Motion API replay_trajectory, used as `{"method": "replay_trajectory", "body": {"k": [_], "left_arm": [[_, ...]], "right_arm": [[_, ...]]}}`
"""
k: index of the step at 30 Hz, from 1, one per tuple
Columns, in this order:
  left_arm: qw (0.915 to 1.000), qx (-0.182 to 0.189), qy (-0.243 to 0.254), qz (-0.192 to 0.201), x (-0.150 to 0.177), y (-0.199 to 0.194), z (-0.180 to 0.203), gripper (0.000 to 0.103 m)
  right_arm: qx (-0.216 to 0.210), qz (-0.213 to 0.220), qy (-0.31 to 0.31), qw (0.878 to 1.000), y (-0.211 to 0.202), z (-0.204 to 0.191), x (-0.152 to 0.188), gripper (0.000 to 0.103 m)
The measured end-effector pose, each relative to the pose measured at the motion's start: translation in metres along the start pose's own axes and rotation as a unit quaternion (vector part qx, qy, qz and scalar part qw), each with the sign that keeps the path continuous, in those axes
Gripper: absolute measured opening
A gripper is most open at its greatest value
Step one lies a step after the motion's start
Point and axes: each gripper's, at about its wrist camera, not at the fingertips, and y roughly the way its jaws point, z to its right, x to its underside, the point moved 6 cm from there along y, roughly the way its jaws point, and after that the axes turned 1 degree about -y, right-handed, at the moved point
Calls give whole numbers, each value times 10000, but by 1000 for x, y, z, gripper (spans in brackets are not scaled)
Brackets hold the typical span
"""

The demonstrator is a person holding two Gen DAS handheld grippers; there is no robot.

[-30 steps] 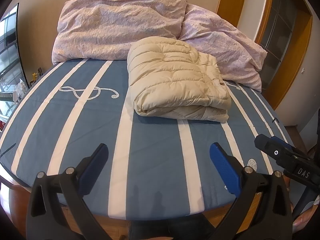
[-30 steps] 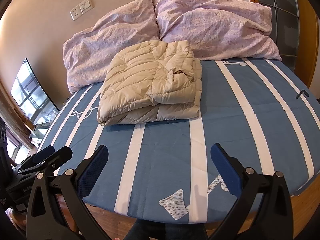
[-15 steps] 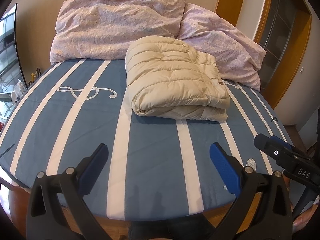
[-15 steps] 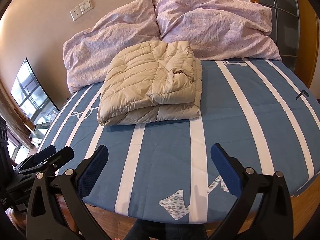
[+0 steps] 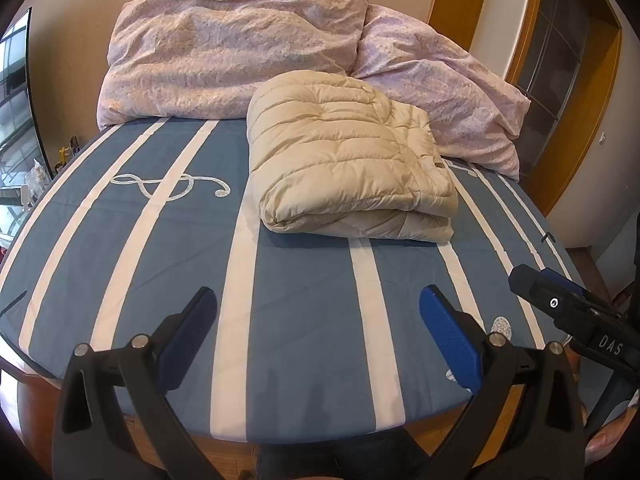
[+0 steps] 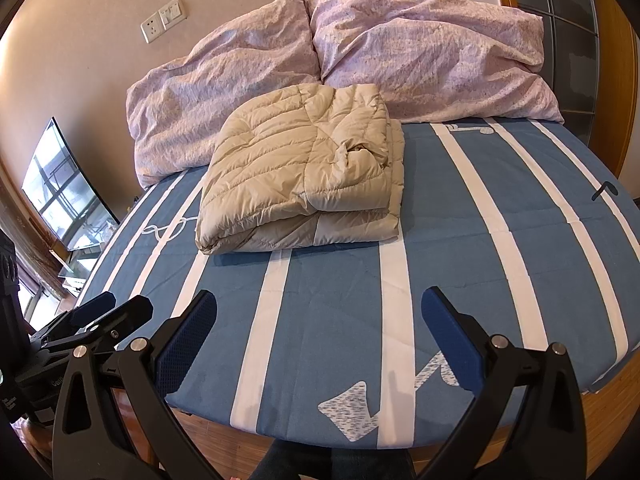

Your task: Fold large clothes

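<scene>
The jacket [image 5: 348, 168] lay folded in a thick beige bundle on the bed [image 5: 304, 320], toward the head end, its far edge touching the pillows [image 5: 240, 52]. By the look of it the folding was done, or nearly so. Both grippers hung back over the foot of the bed, well apart from the bundle. The left gripper [image 5: 318, 328] had its fingers [image 5: 448, 344] spread wide and gripped nothing; the right gripper [image 6: 320, 328] was likewise spread and empty.

If any step was left, it was probably a last tidy. In the right view a rumpled bit of cloth stood up on top of the bundle near its right edge. To flatten it well, one would come down from above and press lightly, since the puffy filling would likely spring back under a quick pinch. The stacked layers at the near edge looked even, so lifting them seemed needless and could undo the fold.

Nothing lay between the grippers and the jacket but striped sheet. The pillows crowded the far side and left little room behind. A screen [image 6: 68, 184] stood off to the left, clear of the work.
</scene>
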Motion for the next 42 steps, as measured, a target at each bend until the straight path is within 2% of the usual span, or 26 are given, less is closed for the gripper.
{"method": "replay_trajectory", "body": {"k": [42], "left_arm": [[9999, 92, 84, 8, -2, 1, 5, 101]], "right_arm": [[-21, -26, 11, 10000, 1, -4, -2, 102]]}}
